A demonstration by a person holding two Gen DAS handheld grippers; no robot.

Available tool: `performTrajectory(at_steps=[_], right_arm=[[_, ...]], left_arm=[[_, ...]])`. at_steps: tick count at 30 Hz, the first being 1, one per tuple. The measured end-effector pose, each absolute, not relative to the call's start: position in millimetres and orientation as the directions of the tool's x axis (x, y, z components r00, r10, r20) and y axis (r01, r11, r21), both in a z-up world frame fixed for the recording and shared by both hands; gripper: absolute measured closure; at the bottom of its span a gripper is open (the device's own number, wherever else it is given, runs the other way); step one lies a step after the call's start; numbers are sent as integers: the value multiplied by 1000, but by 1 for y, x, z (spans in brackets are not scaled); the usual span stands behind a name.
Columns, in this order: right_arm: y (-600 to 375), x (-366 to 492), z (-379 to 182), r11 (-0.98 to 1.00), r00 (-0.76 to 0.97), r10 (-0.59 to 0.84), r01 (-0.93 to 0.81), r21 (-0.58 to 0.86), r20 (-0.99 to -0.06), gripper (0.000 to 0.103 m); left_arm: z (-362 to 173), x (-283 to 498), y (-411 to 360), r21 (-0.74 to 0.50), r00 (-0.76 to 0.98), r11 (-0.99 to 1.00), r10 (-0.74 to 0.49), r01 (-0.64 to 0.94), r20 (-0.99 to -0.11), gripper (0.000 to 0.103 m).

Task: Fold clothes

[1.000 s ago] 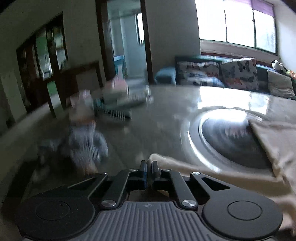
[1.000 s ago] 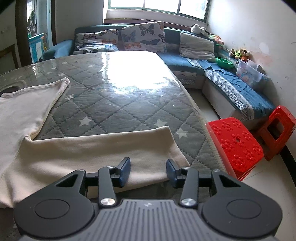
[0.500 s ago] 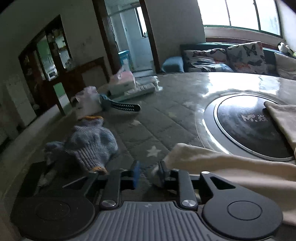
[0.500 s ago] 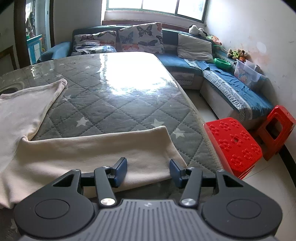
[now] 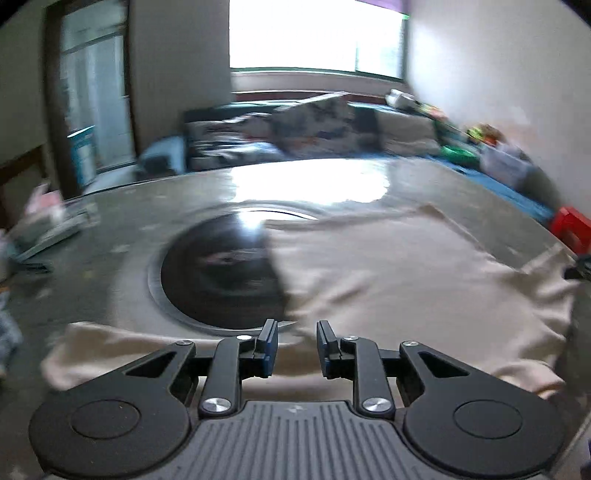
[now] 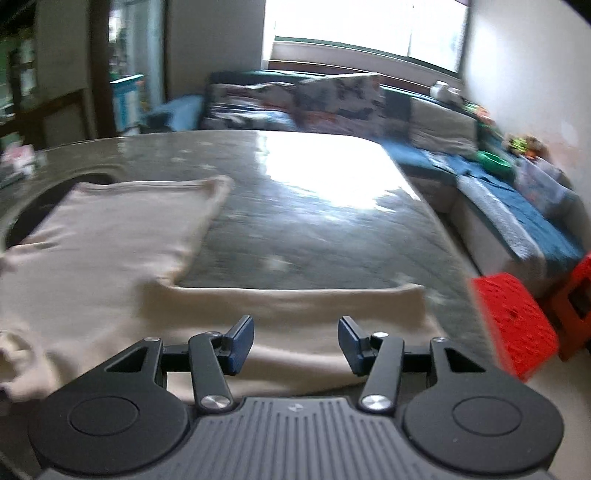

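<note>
My table point(image 6: 332, 229) wears a grey quilted cover with pale stars under a glossy clear sheet, and window glare lies across its far half. A dark round inset point(image 5: 221, 273) sits in the table top, ringed by a lighter rim. Beyond the table runs a dark blue sofa point(image 6: 517, 206) with butterfly-print cushions point(image 6: 340, 92) and a plain grey one. Red plastic stools point(image 6: 517, 325) stand on the floor off the table's right corner. Blurred papers or packets point(image 5: 51, 225) lie at the table's far left edge. A doorway point(image 5: 96, 92) opens on the left, and a bright window point(image 5: 317, 33) fills the back wall.
</note>
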State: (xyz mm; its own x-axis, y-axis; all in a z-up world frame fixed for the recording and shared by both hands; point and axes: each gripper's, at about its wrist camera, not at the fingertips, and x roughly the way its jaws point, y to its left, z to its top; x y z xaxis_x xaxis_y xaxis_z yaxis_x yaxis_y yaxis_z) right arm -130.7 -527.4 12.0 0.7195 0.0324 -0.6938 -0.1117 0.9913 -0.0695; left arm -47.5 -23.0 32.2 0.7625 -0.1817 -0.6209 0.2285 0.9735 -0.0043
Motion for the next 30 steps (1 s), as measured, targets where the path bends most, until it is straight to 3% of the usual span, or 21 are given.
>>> performTrajectory(at_steps=[7, 21, 30], right_arm=[[-514, -138, 2, 987, 701, 72, -152, -50, -709, 54], [-506, -157, -6, 978, 649, 126, -209, -16, -750, 55], [-511, -133, -4, 985, 690, 130, -171, 14, -712, 61]], left_arm=[[9, -42, -46, -2, 720, 962, -204, 271, -663, 77], [4, -43, -35, 10, 718, 958, -208, 287, -665, 74], [5, -42, -34, 13, 712, 957, -206, 290, -671, 73]])
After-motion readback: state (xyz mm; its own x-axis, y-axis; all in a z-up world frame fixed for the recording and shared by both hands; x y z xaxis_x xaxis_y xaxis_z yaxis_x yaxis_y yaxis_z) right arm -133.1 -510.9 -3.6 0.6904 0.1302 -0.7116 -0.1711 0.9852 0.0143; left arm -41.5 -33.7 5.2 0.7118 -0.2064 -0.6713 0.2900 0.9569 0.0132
